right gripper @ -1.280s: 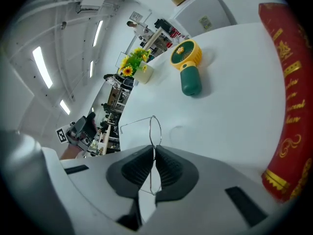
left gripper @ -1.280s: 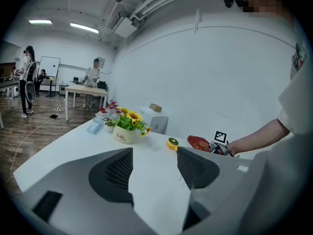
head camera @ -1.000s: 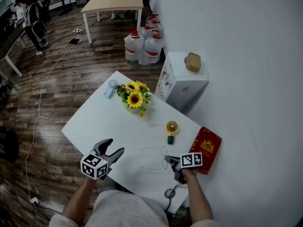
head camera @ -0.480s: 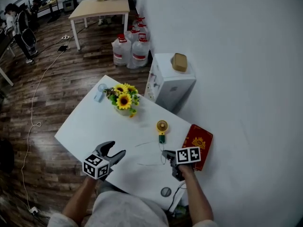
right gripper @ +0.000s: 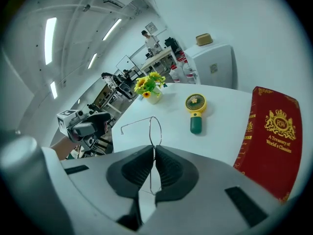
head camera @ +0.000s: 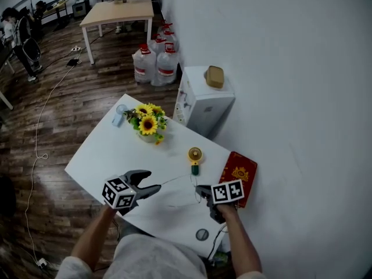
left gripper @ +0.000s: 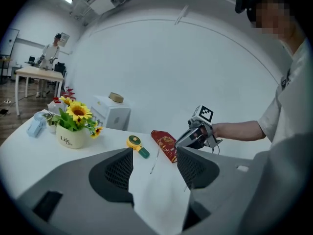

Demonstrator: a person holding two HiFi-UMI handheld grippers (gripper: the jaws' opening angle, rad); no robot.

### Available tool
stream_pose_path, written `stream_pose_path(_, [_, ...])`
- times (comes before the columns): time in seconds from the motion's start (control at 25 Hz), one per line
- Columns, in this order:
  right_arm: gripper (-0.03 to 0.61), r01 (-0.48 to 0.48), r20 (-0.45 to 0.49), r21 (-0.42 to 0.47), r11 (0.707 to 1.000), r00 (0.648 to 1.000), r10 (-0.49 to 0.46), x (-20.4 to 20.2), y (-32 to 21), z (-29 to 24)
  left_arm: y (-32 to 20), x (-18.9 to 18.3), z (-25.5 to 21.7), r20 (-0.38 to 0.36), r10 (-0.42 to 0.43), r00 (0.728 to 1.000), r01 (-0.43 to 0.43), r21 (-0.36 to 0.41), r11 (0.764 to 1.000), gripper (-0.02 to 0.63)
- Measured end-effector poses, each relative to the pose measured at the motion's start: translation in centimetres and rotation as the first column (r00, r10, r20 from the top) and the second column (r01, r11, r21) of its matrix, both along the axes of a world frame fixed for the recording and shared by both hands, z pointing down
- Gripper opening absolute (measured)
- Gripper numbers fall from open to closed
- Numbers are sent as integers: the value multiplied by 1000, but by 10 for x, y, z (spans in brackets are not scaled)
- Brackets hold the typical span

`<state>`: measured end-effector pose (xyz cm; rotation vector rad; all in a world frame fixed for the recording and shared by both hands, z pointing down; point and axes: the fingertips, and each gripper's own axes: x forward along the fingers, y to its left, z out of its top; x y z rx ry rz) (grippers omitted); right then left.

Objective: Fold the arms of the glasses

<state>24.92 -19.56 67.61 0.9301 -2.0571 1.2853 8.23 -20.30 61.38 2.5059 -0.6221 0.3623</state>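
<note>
The glasses [right gripper: 154,129] are a thin wire frame with the arms unfolded. They hang just above the white table [head camera: 110,150], and one arm [head camera: 174,180] points left. My right gripper [right gripper: 154,152] is shut on the frame at the near lens, and one lens ring sticks up past the jaws. In the head view the right gripper [head camera: 203,192] is near the table's front right. My left gripper [head camera: 153,189] stands open a little left of the arm's free end, with nothing between its fingers. In the left gripper view the arm [left gripper: 154,161] shows beyond the jaws, and the right gripper [left gripper: 194,136] is behind it.
A yellow hand fan with a green handle [head camera: 194,157] lies just beyond the glasses. A red book [head camera: 239,177] lies at the table's right edge and a sunflower pot [head camera: 146,125] stands at the back. A small round object [head camera: 201,235] sits near the front edge. A white cabinet [head camera: 203,97] stands behind the table.
The right gripper has risen with the glasses, lifting them off the table. The left gripper has moved right toward the glasses' free arm and turned to face it.
</note>
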Motion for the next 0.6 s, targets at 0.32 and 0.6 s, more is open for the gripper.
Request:
stream_pose_path(0.32, [20, -138, -14, 85, 987, 990, 139, 12, -35, -15, 24, 18, 29, -21, -110, 994, 109, -70, 992, 278])
stream_pose_path(0.6, [20, -189, 21, 133, 973, 982, 188, -2, -49, -26, 34, 23, 50, -167, -351, 921, 290, -307, 906, 278])
